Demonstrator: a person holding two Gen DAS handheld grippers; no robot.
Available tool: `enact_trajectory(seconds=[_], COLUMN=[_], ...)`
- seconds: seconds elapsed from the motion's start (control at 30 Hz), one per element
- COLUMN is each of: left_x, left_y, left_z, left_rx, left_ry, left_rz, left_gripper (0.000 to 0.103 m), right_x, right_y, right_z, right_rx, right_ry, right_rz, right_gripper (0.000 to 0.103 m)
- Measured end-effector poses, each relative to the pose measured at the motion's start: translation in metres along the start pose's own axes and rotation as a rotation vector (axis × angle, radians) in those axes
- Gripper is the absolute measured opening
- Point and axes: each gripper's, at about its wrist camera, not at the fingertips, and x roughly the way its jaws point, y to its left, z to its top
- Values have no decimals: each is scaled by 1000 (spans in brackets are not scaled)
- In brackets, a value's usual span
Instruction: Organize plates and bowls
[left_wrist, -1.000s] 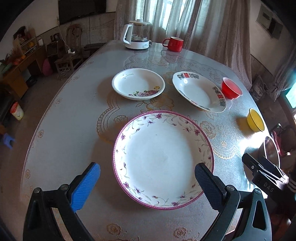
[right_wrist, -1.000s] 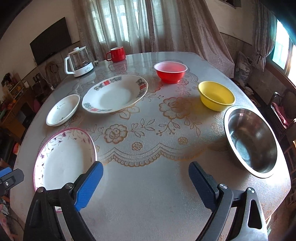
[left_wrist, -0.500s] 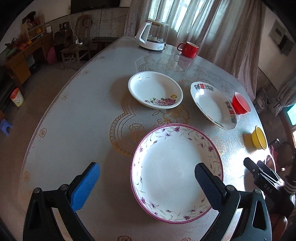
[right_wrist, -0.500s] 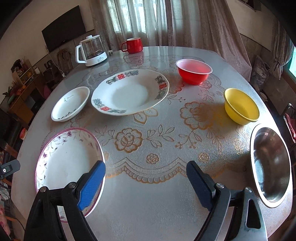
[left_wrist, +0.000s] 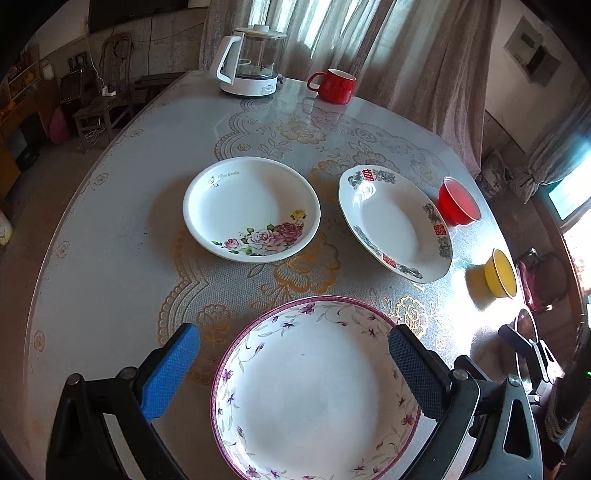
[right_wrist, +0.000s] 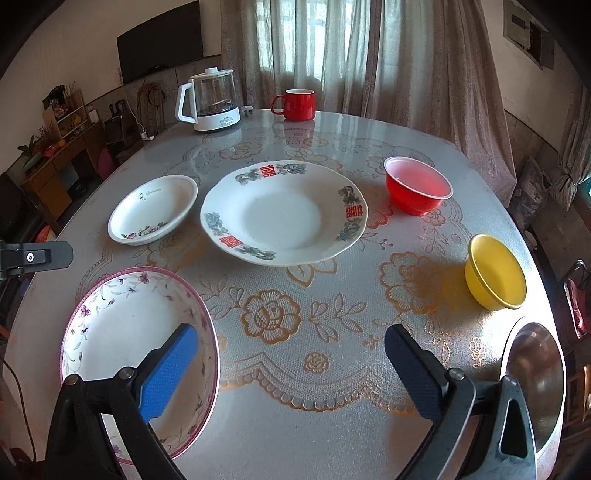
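A large purple-rimmed plate (left_wrist: 317, 391) lies nearest, under my open, empty left gripper (left_wrist: 291, 365); it also shows in the right wrist view (right_wrist: 122, 332). Beyond it lie a rose-patterned plate (left_wrist: 251, 206) and a plate with red characters (left_wrist: 391, 221), seen too in the right wrist view as the rose plate (right_wrist: 155, 210) and the character plate (right_wrist: 284, 214). A red bowl (right_wrist: 419, 188), a yellow bowl (right_wrist: 496, 273) and a steel bowl (right_wrist: 535, 373) stand at the right. My right gripper (right_wrist: 288, 369) is open and empty above the tablecloth.
A glass kettle (right_wrist: 208, 99) and a red mug (right_wrist: 295, 105) stand at the far edge of the round table (right_wrist: 332, 354). Curtains hang behind. The left gripper's body (right_wrist: 33, 254) shows at the left edge of the right wrist view.
Both grippers have moved forward and lower over the table, so the plates and bowls look nearer. Both stay open. Nothing on the table has moved.
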Motion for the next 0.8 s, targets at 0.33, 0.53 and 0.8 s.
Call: enact_trajectory(seconds=[0.33, 0.53, 0.8], left_x=[27, 34, 33], left_y=[44, 60, 45], left_z=[-39, -64, -81], left_rx=[31, 34, 128], left_ry=[83, 110, 92], left_rz=[89, 34, 36], left_gripper=[77, 63, 36], right_x=[41, 51, 53], right_y=[21, 40, 55], right_z=[-20, -26, -33], right_rx=[22, -23, -84], right_ry=[182, 216, 212], right_rz=[151, 199, 198], right_gripper=[77, 59, 34])
